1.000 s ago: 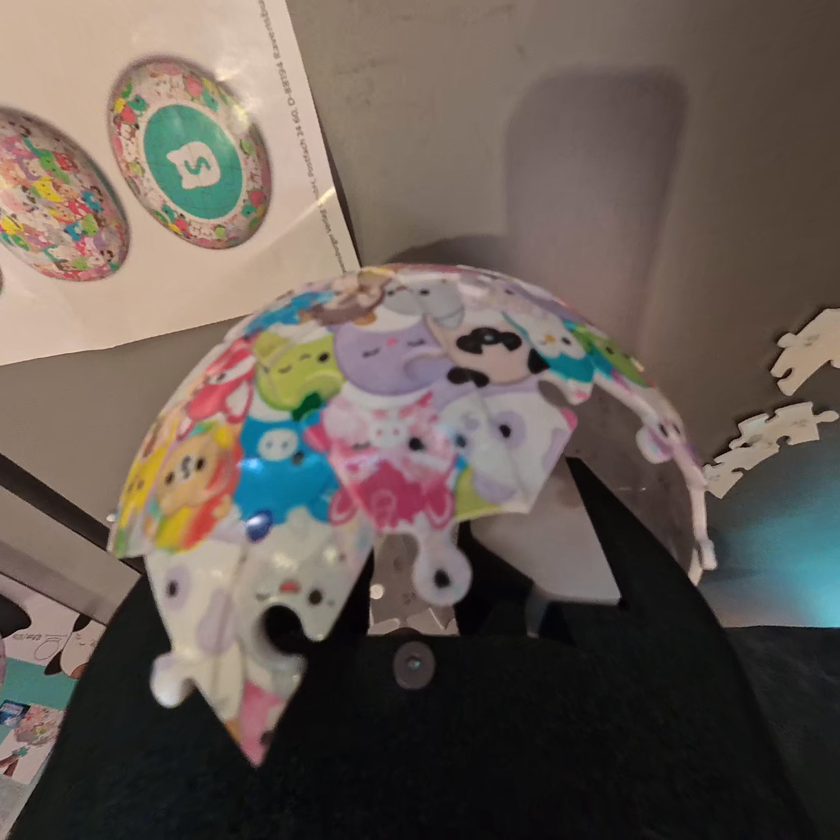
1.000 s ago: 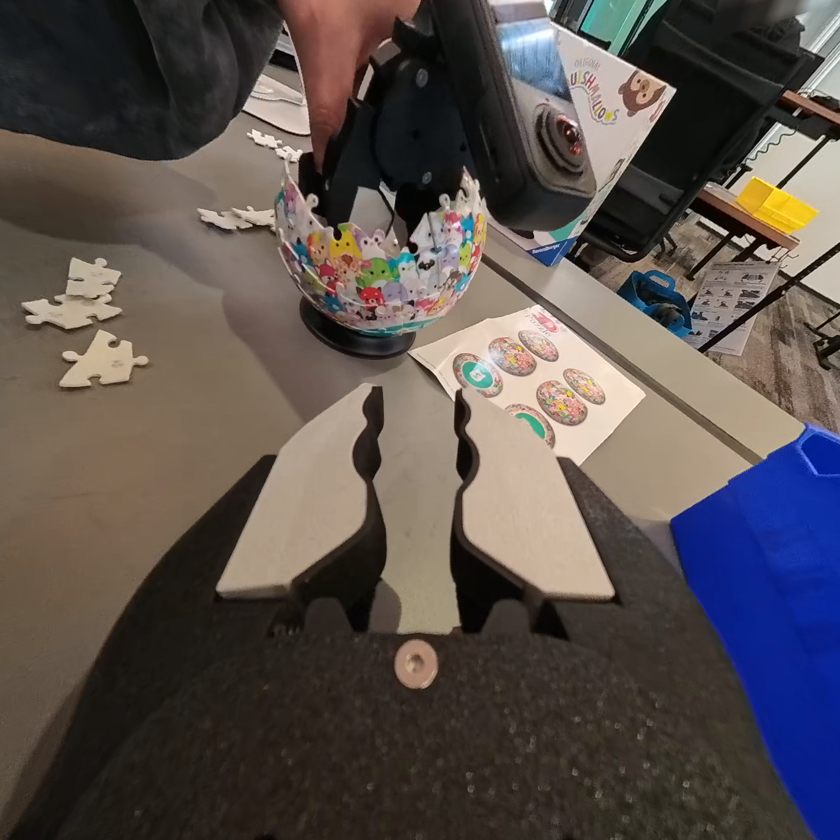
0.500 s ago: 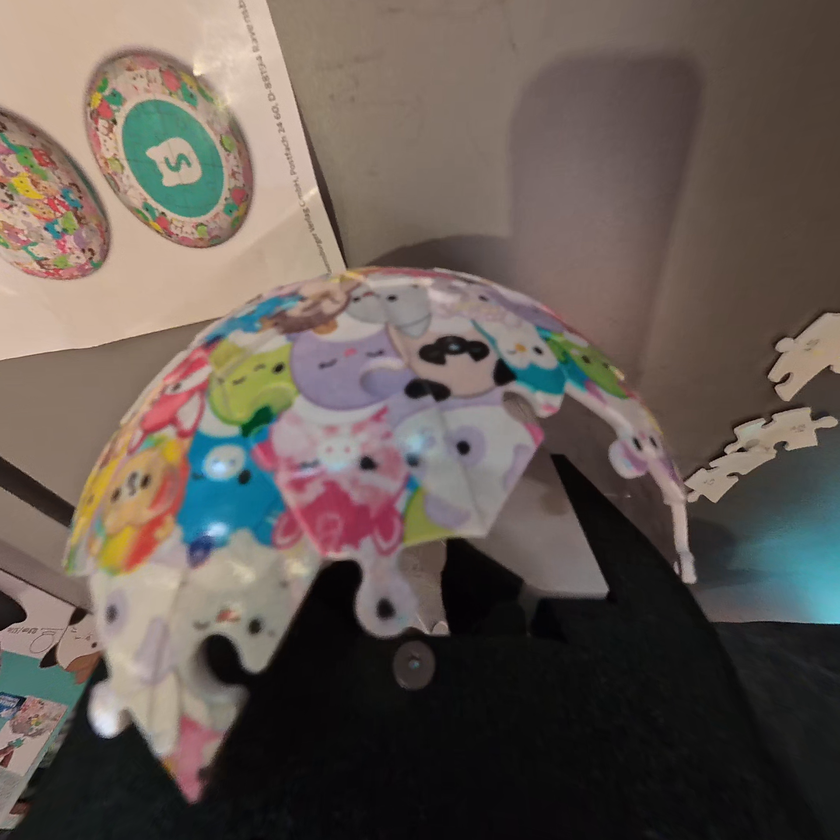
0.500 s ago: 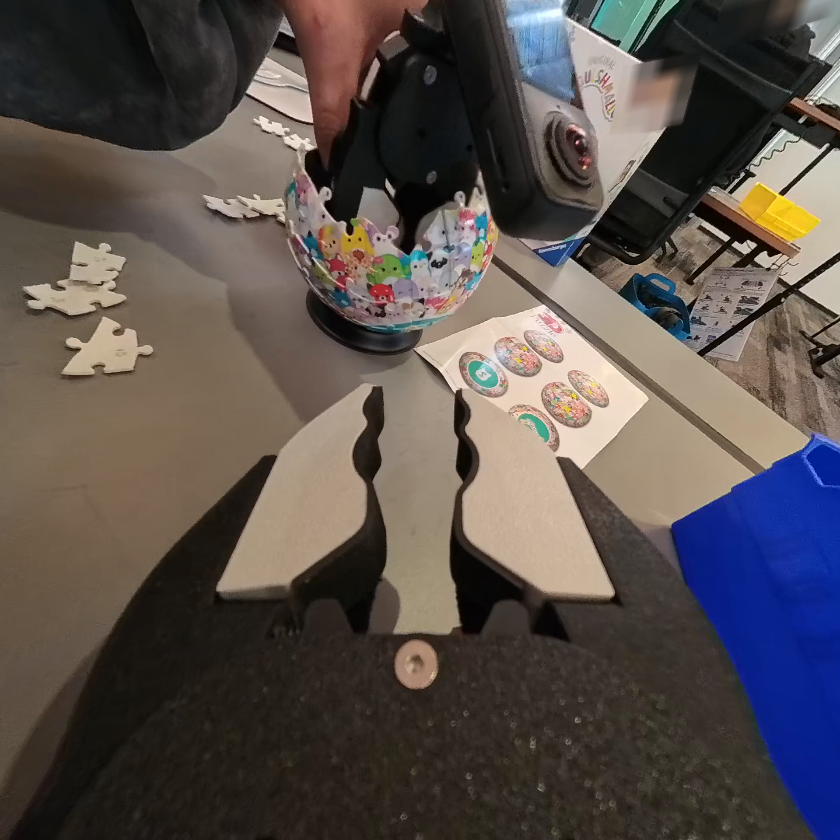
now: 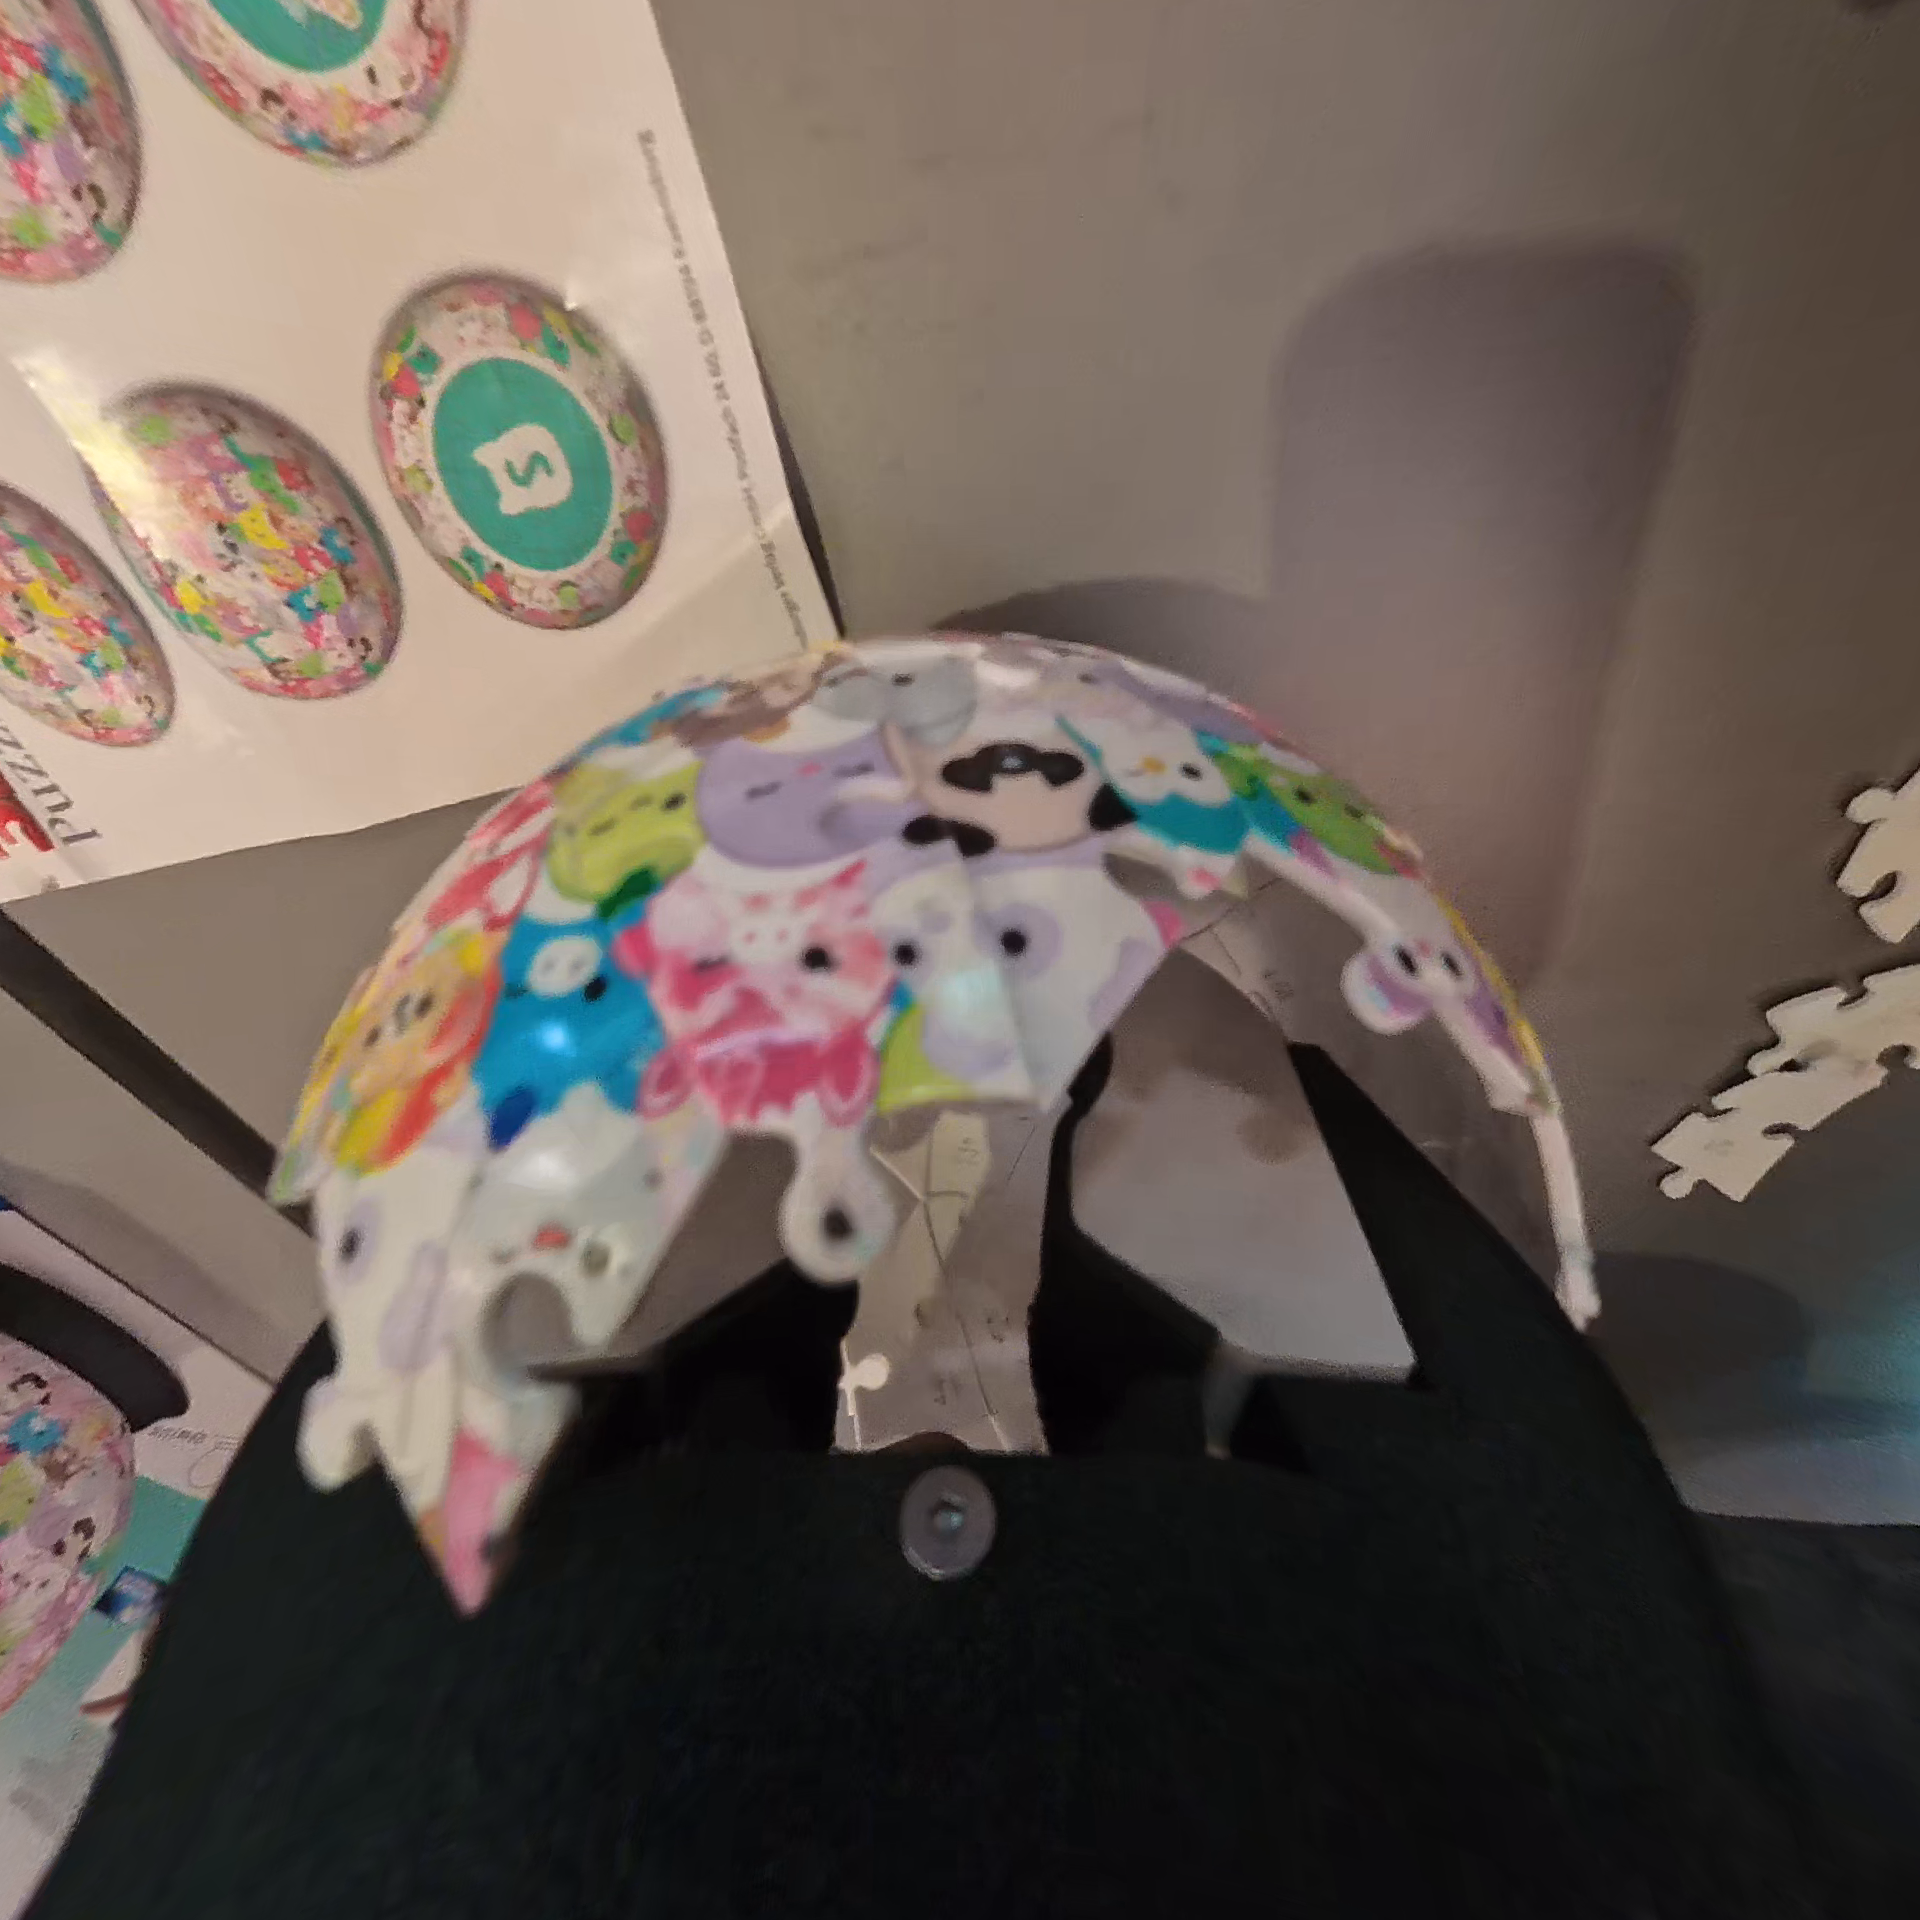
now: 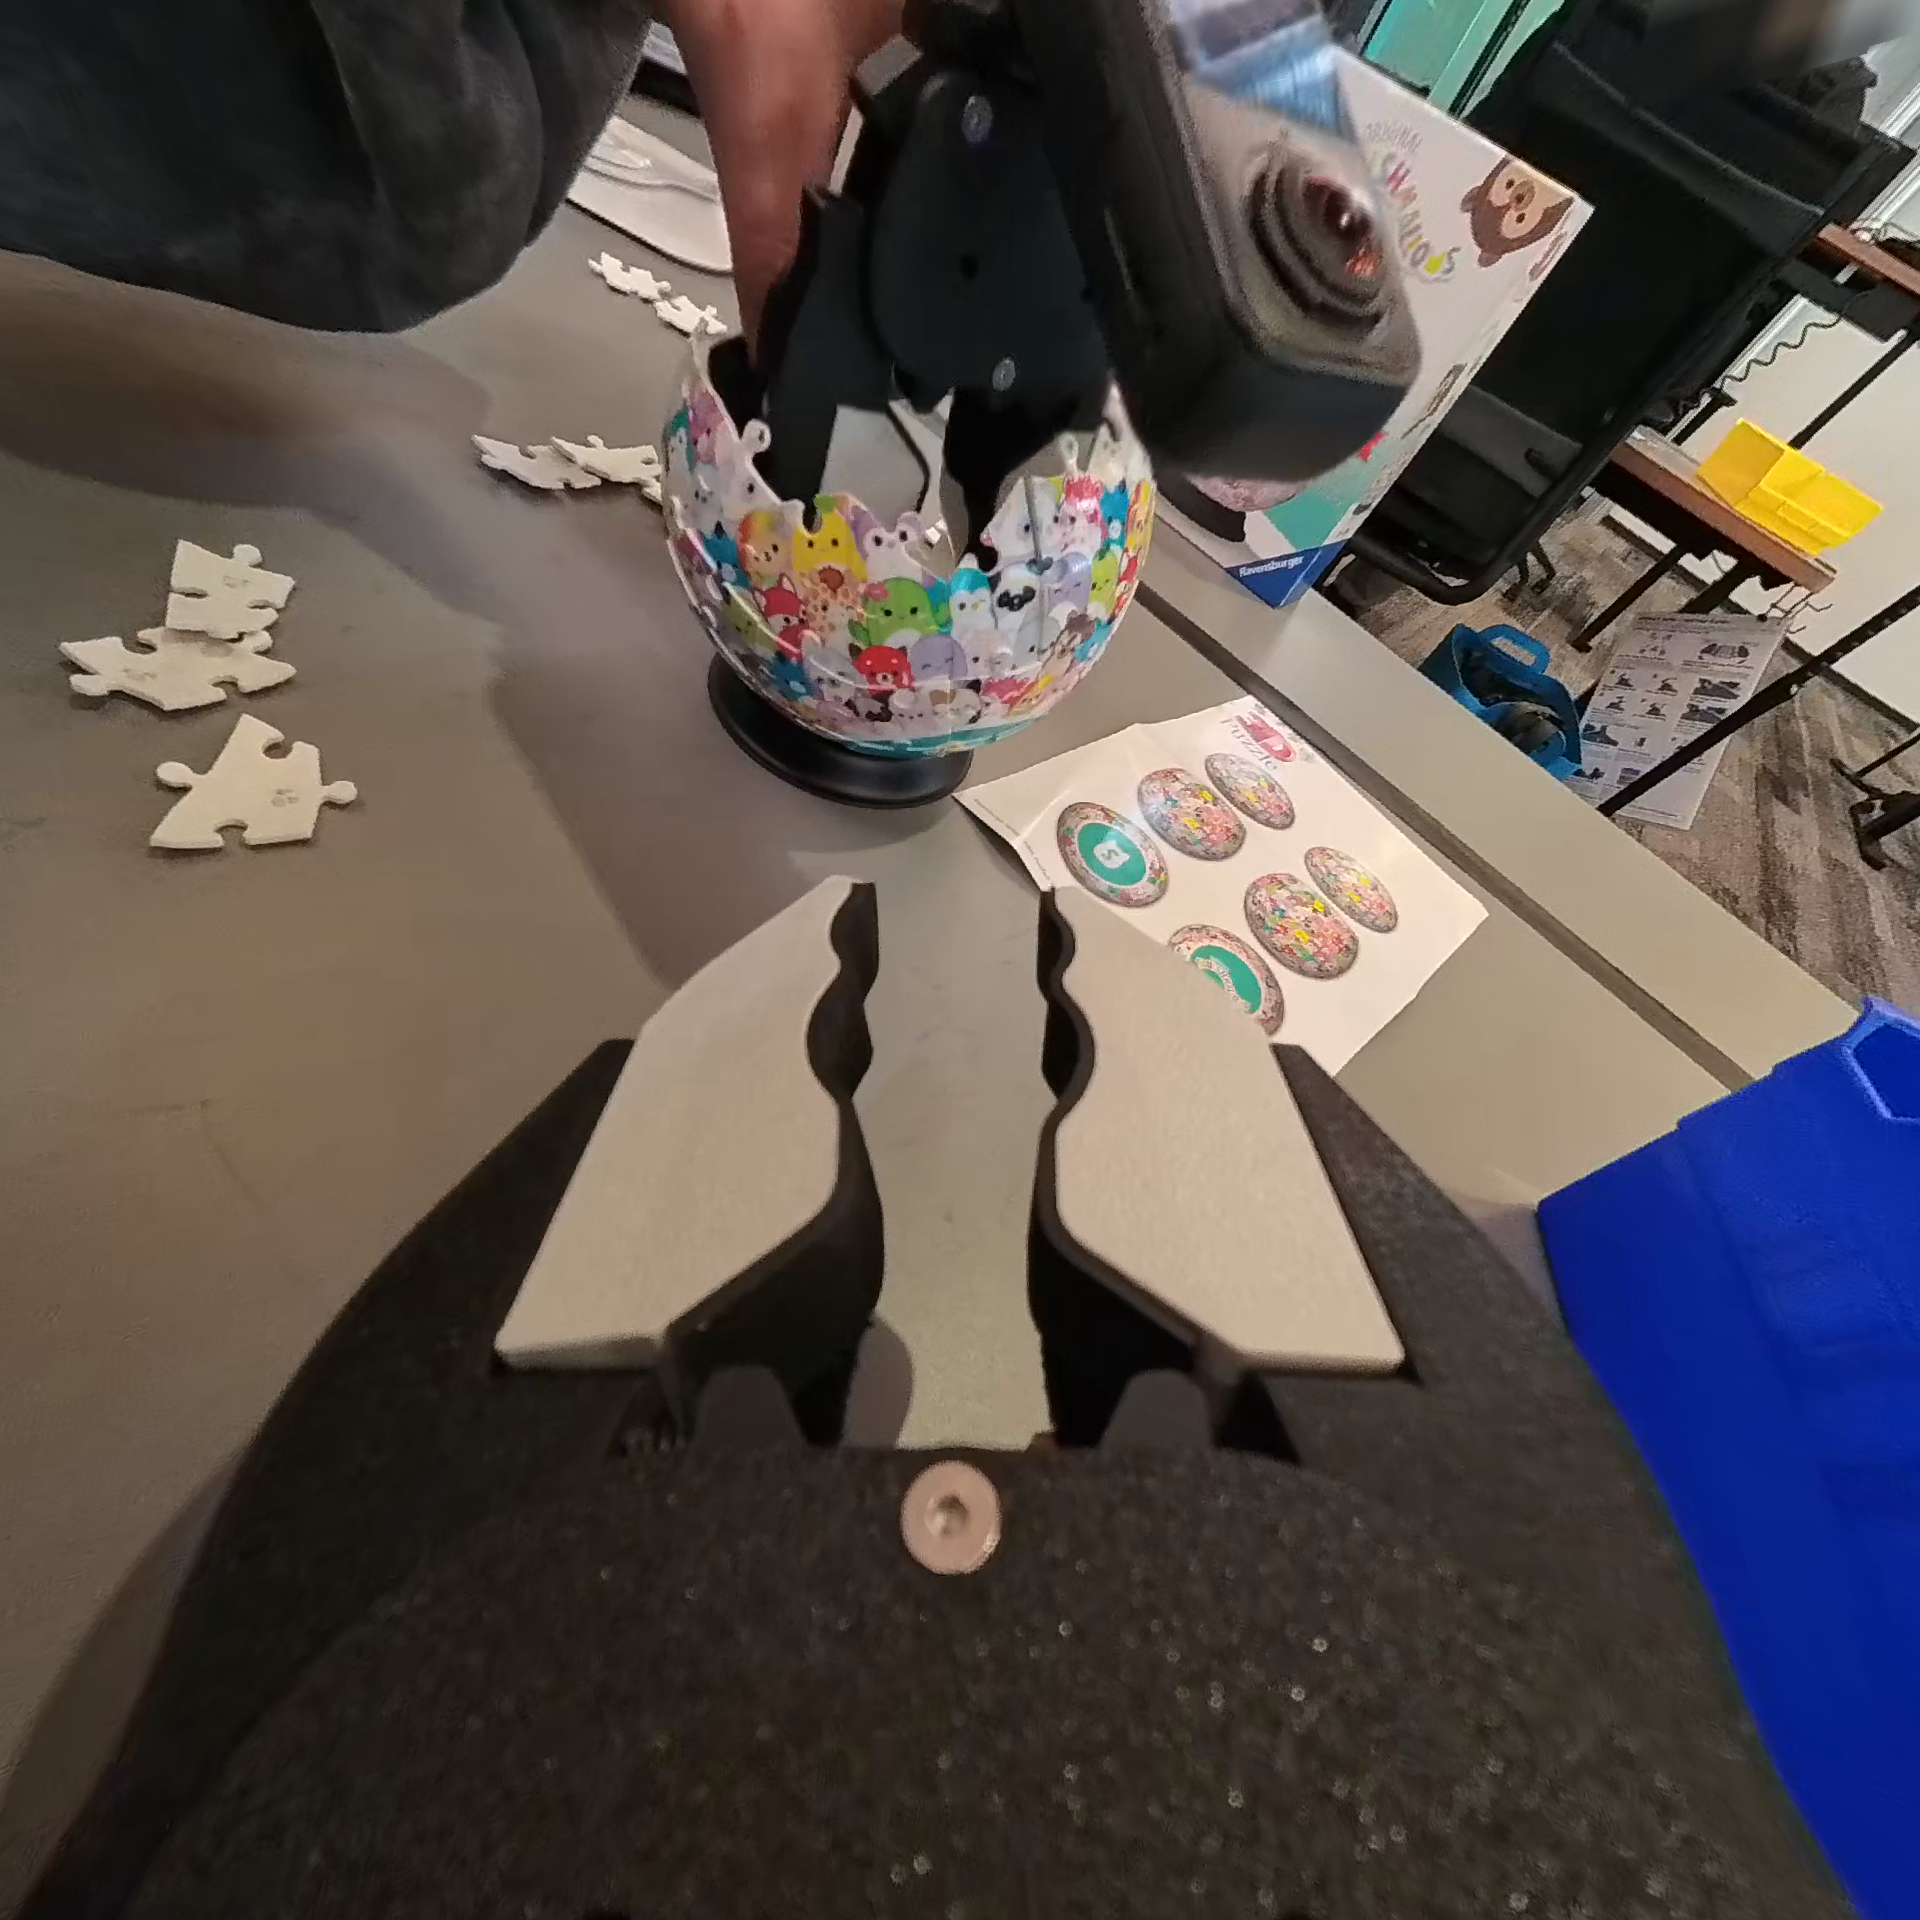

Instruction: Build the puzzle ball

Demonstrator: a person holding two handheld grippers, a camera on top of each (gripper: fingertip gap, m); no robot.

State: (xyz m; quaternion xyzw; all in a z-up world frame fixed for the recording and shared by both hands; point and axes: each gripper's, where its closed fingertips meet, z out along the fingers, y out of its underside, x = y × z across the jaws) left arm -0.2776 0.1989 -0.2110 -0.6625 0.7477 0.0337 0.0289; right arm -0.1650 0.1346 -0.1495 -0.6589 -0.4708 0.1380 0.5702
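- On the grey table (image 6: pixel 312 1039), the half-built puzzle ball (image 6: pixel 909 613) sits on its dark round stand (image 6: pixel 842 764), open side up; loose white pieces (image 6: pixel 249 790) lie well apart to its left, the picture sheet (image 6: pixel 1226 883) just beside it;
- My left gripper (image 6: pixel 894 468) reaches into the shell, fingers straddling the jagged rim; whether it pinches the wall I cannot tell;
- My right gripper (image 6: pixel 956 935) hangs part open, empty;
- The shell looks light, thin, stiff yet liable to pop apart, I judge; hold low, near the stand;
- In the left wrist view the shell (image 5: pixel 831 935) is blurred and hides my fingertips.
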